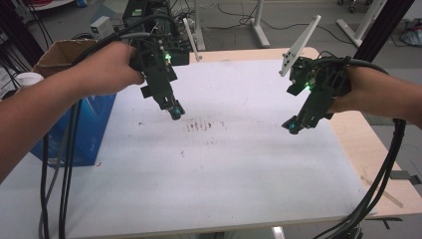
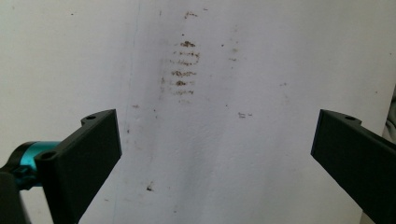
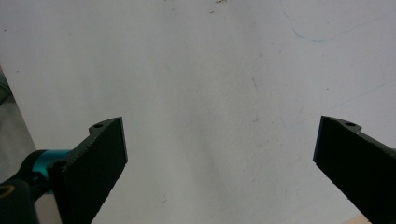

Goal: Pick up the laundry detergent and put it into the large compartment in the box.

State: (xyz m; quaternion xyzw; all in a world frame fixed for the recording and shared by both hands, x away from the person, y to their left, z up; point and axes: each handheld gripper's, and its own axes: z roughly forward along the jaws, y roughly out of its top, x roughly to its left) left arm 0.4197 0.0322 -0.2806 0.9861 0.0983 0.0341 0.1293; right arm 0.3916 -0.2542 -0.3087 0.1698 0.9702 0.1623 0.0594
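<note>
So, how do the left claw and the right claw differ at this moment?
The left claw hangs over the middle of the white sheet, close to the brown smudges; the right claw hangs nearer the sheet's right edge, over cleaner surface. The left claw points down and slightly right, the right claw down and left. Both have jaws wide apart and hold nothing.

A white sheet (image 1: 219, 169) with a patch of brown smudges (image 1: 201, 125) covers the wooden worktop (image 1: 378, 149). Beyond the worktop lies a grey floor (image 1: 298, 27) strewn with cables, with white desk legs (image 1: 259, 22) standing on it. A blue box (image 1: 84, 129) and an open cardboard box (image 1: 59, 55) sit at the worktop's left edge.
</note>
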